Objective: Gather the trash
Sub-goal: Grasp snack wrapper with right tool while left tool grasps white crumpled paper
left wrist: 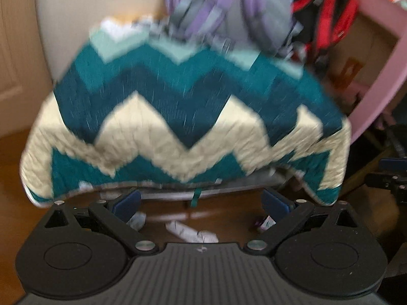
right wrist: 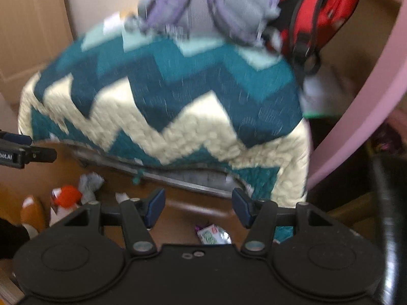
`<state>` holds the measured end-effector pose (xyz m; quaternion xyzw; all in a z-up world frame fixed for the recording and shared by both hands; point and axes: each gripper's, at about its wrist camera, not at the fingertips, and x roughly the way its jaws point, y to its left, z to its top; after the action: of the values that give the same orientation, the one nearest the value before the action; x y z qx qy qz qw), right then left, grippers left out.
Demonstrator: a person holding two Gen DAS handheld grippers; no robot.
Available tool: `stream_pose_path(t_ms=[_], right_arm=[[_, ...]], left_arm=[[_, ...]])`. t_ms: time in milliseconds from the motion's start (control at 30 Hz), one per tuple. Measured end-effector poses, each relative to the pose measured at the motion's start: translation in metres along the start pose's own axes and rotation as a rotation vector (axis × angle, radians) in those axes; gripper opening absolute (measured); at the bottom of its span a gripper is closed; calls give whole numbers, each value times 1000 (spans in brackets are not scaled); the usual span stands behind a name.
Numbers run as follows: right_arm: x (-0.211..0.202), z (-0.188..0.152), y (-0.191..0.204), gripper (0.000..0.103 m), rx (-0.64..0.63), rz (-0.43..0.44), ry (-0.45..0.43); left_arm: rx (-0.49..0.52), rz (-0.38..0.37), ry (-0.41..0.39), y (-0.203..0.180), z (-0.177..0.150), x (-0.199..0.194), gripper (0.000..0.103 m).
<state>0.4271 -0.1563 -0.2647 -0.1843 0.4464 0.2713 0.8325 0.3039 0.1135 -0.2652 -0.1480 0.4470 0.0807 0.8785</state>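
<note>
Left hand-held gripper [left wrist: 202, 204] jaws spread wide and empty above the wooden floor [left wrist: 229, 218], crumpled white paper trash [left wrist: 190, 232] lying between them, right hand-held gripper [right wrist: 198, 207] part-open and empty over a green-and-white wrapper [right wrist: 212, 235], chevron quilt [left wrist: 178, 117] draped behind, purple backpack [right wrist: 211, 2] on top, blurred

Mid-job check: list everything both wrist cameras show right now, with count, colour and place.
quilt: one, teal, navy and cream zigzag, draped over the bed edge.
backpack: one, purple and grey, on the quilt.
bag: one, red and black, right of the backpack.
crumpled paper: a few white pieces, on the wood floor under the quilt.
wrapper: one, green and silver, on the floor.
toy: one, orange and white, floor at left, blurred.
left hand-held gripper: black, blue pads, open, empty.
right hand-held gripper: same, open, empty.
</note>
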Motion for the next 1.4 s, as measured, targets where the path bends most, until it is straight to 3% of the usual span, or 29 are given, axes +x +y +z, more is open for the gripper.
stream_pose_path(t_ms=[300,700,933,1200,1267,1400], right_arm=[[125,-41,-27,57,-62,16,227],[246,-116,-38,57,-119,34,446],[287,-143,-35,57,-128,62,480],[311,-150,-30,57,-150,46,482],[313,-153,-28,57,-159,35,478],[315,-155,-25,55,-163,19,467]], left_arm=[[-78,55,197,7,-36,128,102],[69,27,377,-15,-85,257,101],[242,41,419,-29,-120,311,101],[352,29,461,-45,-141,352,100],[375,27,465,-47,-144,357,96],[388,35,499,-45,-151,371,79]])
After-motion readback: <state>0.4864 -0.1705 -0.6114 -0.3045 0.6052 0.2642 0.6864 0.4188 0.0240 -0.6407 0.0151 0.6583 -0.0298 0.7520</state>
